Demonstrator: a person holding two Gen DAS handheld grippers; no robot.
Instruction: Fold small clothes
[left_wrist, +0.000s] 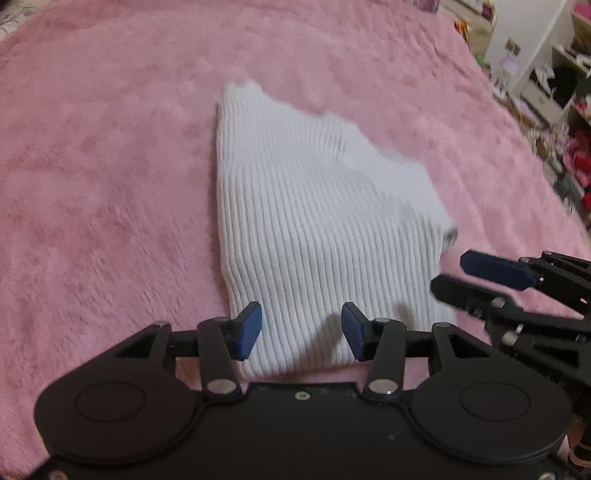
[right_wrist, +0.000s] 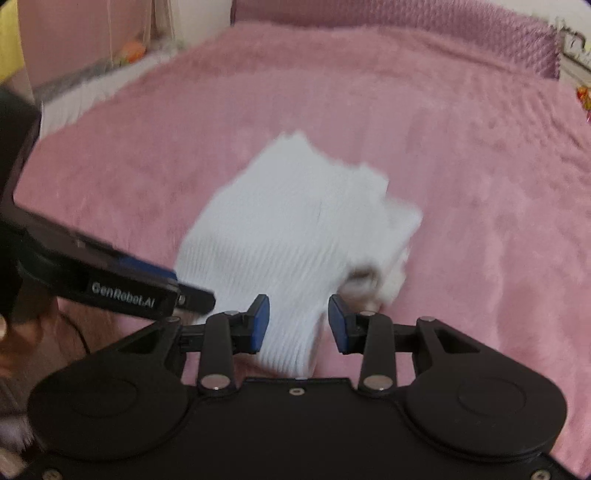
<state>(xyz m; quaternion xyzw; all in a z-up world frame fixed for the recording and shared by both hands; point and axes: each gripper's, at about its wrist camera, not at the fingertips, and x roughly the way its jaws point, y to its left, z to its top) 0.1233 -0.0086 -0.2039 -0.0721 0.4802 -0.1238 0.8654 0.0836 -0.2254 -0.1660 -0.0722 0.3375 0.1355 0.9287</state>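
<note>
White ribbed garment (left_wrist: 314, 221) lies on the pink fuzzy bed cover (left_wrist: 110, 166), roughly mid-bed, already doubled over by the look of it; far corner sticks up at 12 o'clock, a rumpled flap sits at its 3 o'clock side. Can't tell what kind of garment it is.

My left gripper (left_wrist: 301, 330) sits low over the near hem, at the garment's 6 o'clock, tilted down. Jaws stand moderately apart with cloth lying between them, but the pads aren't pressing it, so nothing is held. I judge that I'm parked here to pin or re-pinch the near edge so the fold stays square.

My right gripper (right_wrist: 299, 323) comes in at the garment's 4 to 5 o'clock corner. Jaws are a bit narrower than the left, cloth edge is between them, a gap shows on the right pad side, so no grip there either. Right view is motion-blurred.

Both tools work the same near edge, close beside each other, probably to lift it together for the next fold.

Shelves (left_wrist: 554, 92) at 2 o'clock, irrelevant.
</note>
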